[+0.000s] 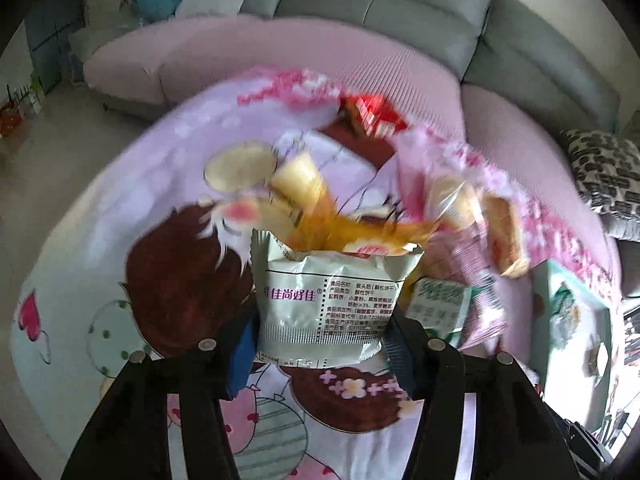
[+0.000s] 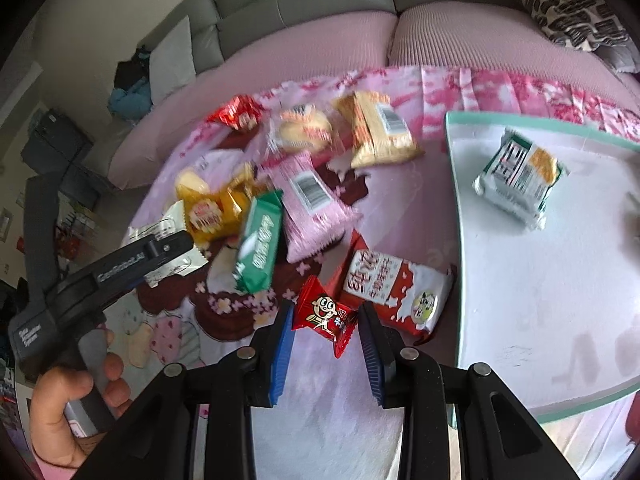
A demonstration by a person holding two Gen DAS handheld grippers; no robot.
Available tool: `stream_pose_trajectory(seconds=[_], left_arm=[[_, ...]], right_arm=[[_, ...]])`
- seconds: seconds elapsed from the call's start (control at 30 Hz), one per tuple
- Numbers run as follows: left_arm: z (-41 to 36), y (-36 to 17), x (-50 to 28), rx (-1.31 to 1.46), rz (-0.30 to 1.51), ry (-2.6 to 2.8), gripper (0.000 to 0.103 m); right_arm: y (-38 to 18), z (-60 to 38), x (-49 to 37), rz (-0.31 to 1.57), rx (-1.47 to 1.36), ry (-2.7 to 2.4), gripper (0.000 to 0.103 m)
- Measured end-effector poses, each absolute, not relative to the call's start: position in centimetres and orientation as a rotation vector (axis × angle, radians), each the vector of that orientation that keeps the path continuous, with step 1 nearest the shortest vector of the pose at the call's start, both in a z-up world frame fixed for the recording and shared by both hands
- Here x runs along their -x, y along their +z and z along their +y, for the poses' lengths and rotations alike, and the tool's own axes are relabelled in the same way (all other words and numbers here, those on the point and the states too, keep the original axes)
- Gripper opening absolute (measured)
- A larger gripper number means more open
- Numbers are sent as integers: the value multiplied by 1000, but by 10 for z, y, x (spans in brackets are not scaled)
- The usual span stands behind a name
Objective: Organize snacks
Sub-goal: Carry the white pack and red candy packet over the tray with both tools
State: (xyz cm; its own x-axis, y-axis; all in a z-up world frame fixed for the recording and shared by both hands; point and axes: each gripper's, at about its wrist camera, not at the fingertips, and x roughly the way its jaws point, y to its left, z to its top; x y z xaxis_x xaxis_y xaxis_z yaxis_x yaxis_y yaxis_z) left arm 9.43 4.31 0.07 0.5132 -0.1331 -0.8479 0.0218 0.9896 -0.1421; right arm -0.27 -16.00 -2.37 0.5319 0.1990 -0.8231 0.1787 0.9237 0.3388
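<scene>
While the left gripper pinches a pale packet, apparently lifted, only the right view shows the right gripper clamping a red candy beside the white tray.

I see a round table under a pink cartoon-print cloth. Scattered snack packets and a white, green-rimmed tray lie on it.
</scene>
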Motion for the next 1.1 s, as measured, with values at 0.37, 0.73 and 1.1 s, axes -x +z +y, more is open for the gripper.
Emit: stream_pose_trajectory(seconds=[0.37,0.73,1.1], left_arm=[[-18,41,-70,29,928,-266,59],[-100,52,-41,-81,914,-437,59],[-183,41,-4,-213,924,-601,59]], right_arm=[[8,-207,18,909,-466,-97,34],[18,-300,57,836,-526,-379,34],[12,-390,116,815,-621,-675,34]])
